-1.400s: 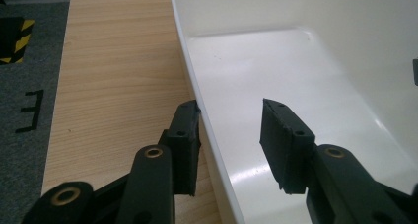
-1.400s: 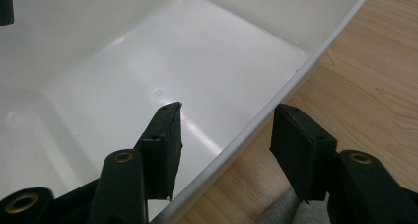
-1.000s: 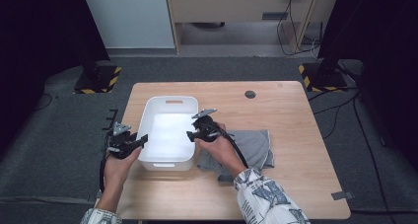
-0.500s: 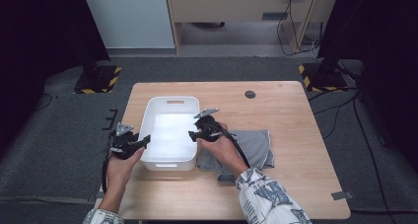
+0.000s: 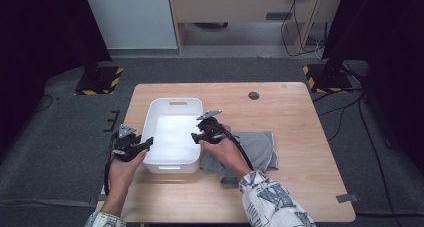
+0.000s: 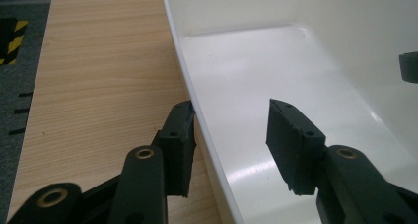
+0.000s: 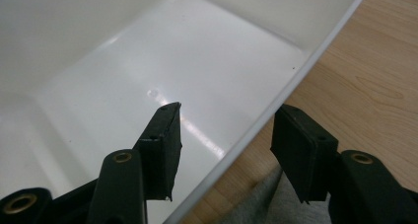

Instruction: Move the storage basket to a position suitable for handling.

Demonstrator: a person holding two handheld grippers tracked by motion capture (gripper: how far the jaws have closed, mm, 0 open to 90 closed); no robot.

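From the high view, the white plastic bin [image 5: 172, 136] sits toward the left edge of the table [image 5: 300, 117], empty, with a grey cloth [image 5: 260, 149] just beside its right wall. Your left gripper [image 5: 145, 145] is at the bin's left rim, your right gripper [image 5: 196, 136] at its right rim, so you look set to grip both sides.

In the left gripper view, the 2 jaws stand open astride the left wall [image 6: 185, 81], 1 pad outside and 1 inside. Push deeper before closing so the pads bite below the rim.

In the right gripper view, the jaws are likewise open, straddling the right rim [image 7: 276, 113]. Keep the outer pad off the cloth [image 7: 266, 206], then close both grippers together and lift level.
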